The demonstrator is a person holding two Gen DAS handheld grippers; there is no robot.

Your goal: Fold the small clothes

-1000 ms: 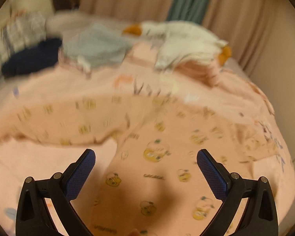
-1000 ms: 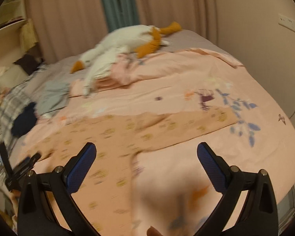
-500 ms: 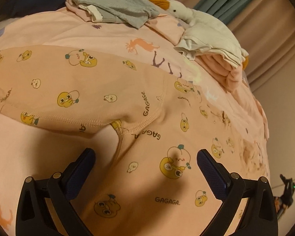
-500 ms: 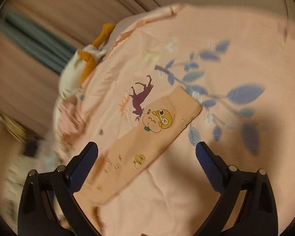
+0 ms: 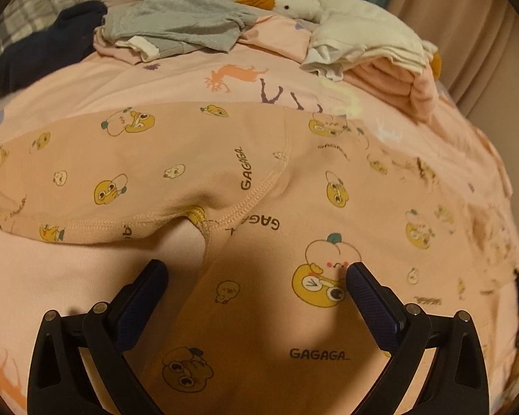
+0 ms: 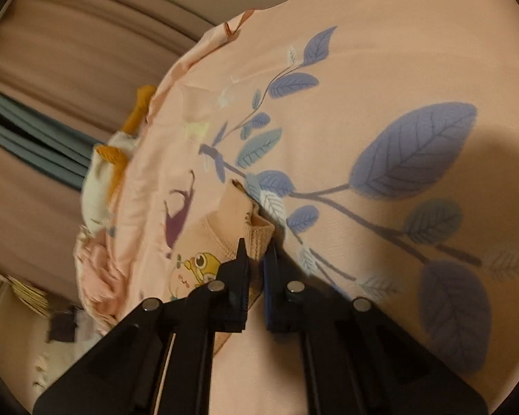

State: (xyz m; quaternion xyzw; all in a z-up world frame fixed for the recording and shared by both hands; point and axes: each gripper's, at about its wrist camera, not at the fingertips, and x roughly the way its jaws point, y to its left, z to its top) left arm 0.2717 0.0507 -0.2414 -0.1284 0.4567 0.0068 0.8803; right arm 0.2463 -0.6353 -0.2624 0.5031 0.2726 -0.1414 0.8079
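Observation:
Small peach trousers (image 5: pixel 197 159) printed with yellow cartoon faces and "GAGAGA" lie spread flat on the pink bedspread (image 5: pixel 69 276). In the left wrist view my left gripper (image 5: pixel 256 276) is open and empty, low over the near leg just below the crotch seam. In the right wrist view my right gripper (image 6: pixel 257 252) is shut on the ribbed cuff (image 6: pixel 256 233) at the end of one trouser leg, and the cuff is bunched and lifted slightly off the bedspread (image 6: pixel 363 69).
A white plush goose (image 5: pixel 346 24) lies on folded pink and white clothes (image 5: pixel 391 79) at the back right. A grey garment (image 5: pixel 187 24), a navy one (image 5: pixel 41 48) and plaid cloth (image 5: pixel 27 10) lie at the back left. Curtains (image 6: pixel 52 69) hang behind the bed.
My right gripper moved down onto the leg end and shut on the cuff. My left gripper stayed open and moved slightly closer over the trousers.

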